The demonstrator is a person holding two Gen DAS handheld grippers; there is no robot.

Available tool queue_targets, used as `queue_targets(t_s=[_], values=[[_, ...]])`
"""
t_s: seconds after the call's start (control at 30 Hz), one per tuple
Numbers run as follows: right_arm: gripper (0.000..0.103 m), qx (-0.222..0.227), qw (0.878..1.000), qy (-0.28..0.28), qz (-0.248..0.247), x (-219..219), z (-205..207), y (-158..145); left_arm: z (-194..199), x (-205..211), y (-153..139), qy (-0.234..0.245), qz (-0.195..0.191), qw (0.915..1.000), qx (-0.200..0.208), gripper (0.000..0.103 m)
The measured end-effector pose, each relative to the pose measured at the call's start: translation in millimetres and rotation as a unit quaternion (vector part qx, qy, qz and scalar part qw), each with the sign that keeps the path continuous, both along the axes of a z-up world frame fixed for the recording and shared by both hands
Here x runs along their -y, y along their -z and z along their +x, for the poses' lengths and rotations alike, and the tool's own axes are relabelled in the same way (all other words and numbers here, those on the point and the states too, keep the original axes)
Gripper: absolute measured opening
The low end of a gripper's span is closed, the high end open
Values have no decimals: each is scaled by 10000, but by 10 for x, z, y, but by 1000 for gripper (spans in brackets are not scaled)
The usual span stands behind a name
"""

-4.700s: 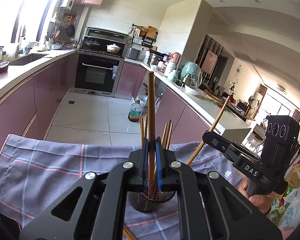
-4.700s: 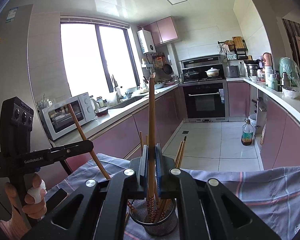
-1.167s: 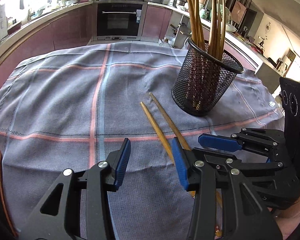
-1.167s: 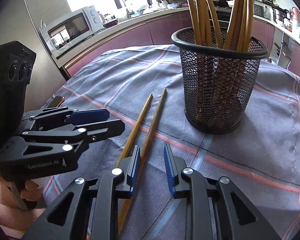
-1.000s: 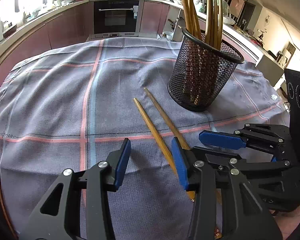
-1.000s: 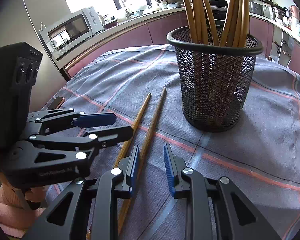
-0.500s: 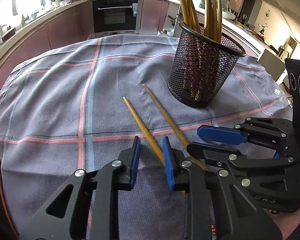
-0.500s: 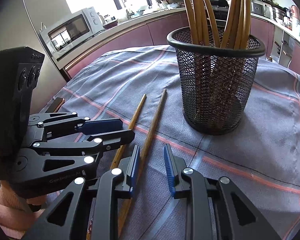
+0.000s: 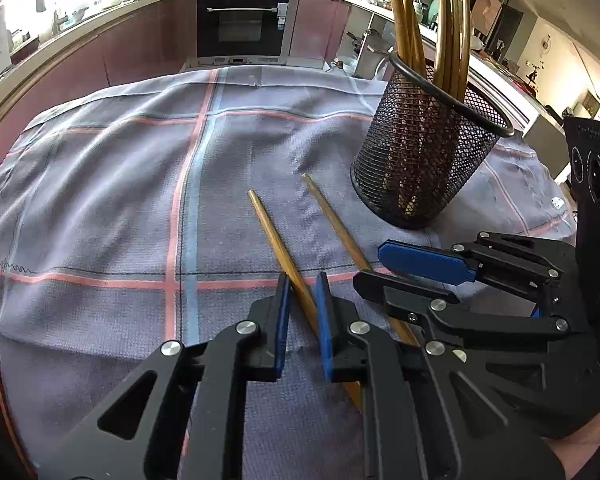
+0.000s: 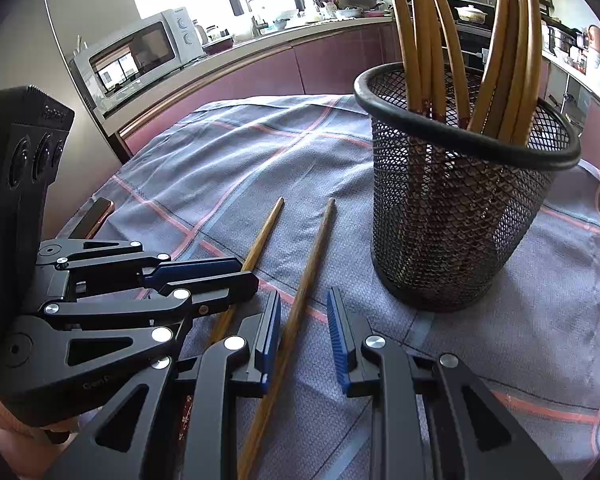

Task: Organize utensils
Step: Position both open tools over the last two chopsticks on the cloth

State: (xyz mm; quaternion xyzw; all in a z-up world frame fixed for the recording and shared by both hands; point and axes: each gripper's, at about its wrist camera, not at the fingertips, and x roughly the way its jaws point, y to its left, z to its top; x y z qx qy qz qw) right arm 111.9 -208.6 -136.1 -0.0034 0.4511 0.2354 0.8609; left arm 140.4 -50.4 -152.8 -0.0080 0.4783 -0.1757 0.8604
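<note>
Two wooden chopsticks lie side by side on the checked cloth (image 9: 100, 200), in front of a black mesh holder (image 9: 424, 160) (image 10: 452, 220) that stands upright with several chopsticks in it. My left gripper (image 9: 302, 284) (image 10: 246, 274) is low over the left chopstick (image 9: 272, 232) (image 10: 264, 232). Its jaws are closing, and the stick runs slantwise between the blue pads, touching both. My right gripper (image 10: 304, 296) (image 9: 370, 266) stands open astride the right chopstick (image 10: 312, 248) (image 9: 336, 220), which lies close to its left pad with a gap on the other side.
A flat brown object (image 10: 96, 212) lies at the cloth's left edge. The cloth hangs over the far table edge. Beyond it are a kitchen counter with a microwave (image 10: 140, 56) and an oven (image 9: 244, 24). A hand shows under each gripper.
The left jaws have narrowed from wide apart to tight around the left chopstick, whose far tip has swung left. The right gripper has kept its gap and place.
</note>
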Motion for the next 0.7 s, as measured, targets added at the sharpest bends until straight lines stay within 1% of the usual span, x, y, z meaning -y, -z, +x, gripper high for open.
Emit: queue_targets(t_s=[0.03, 0.07, 0.2, 0.3, 0.43, 0.5, 0.7], values=[[21, 3, 10000, 6, -8, -2, 6, 4, 3, -2, -1, -13, -17, 10000, -6, 14], [18, 20, 10000, 27, -44, 8, 10, 3, 2, -1, -1, -22, -13, 10000, -3, 14], [16, 10, 10000, 26, -40, 16, 24, 4, -11, 11, 0, -64, 24, 10000, 17, 13], [9, -33, 10000, 32, 27, 41, 28, 5, -15, 5, 2, -89, 3, 10000, 1, 13], [9, -36, 10000, 46, 6, 41, 21, 4, -16, 14, -1, -86, 28, 10000, 10, 13], [11, -36, 10000, 27, -33, 21, 23, 3, -19, 27, 1, -78, 66, 9999, 27, 15], [9, -8, 10000, 41, -82, 6, 50, 0, -25, 22, 3, -89, 45, 9999, 26, 14]])
